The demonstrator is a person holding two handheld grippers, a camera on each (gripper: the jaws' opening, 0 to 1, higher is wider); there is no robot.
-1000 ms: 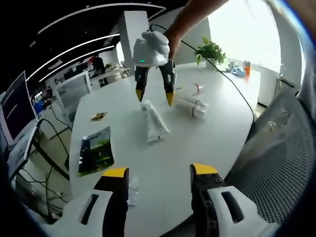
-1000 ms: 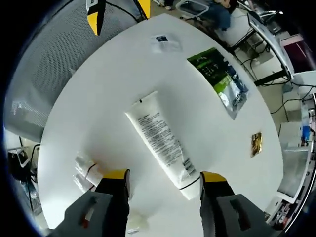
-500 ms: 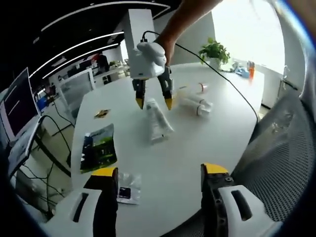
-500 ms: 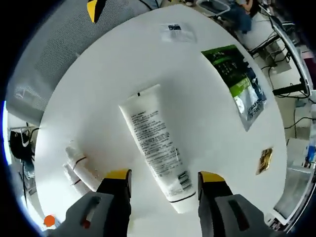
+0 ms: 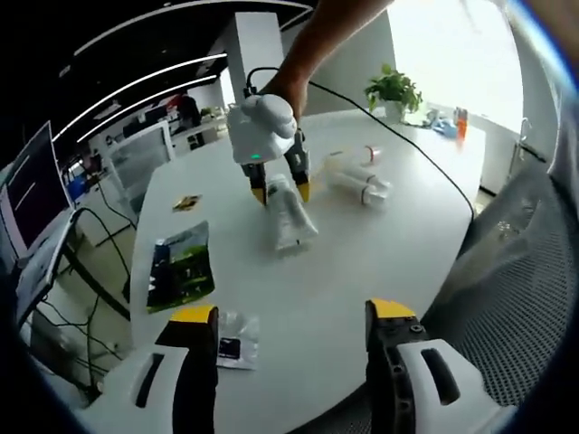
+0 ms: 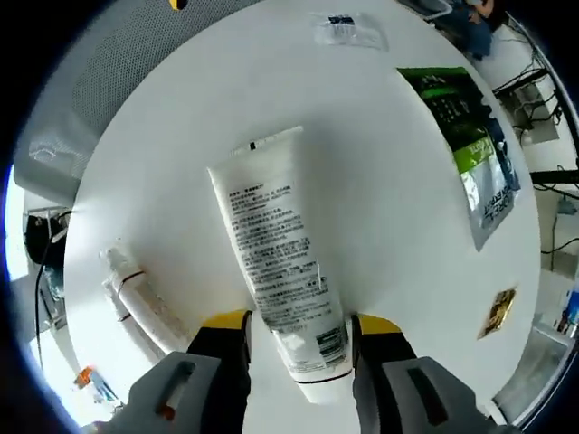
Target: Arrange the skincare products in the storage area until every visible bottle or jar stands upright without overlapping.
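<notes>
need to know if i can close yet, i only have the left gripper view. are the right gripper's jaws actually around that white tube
Observer: Yes. In the right gripper view the right gripper is open, with the white tube lying flat between its jaws near the cap end.
Operator: is the print side up
Observer: Yes, small text and a barcode face the camera.
Operator: anything close beside it
Observer: Two slim white bottles lie flat beside one jaw, apart from the tube.
</notes>
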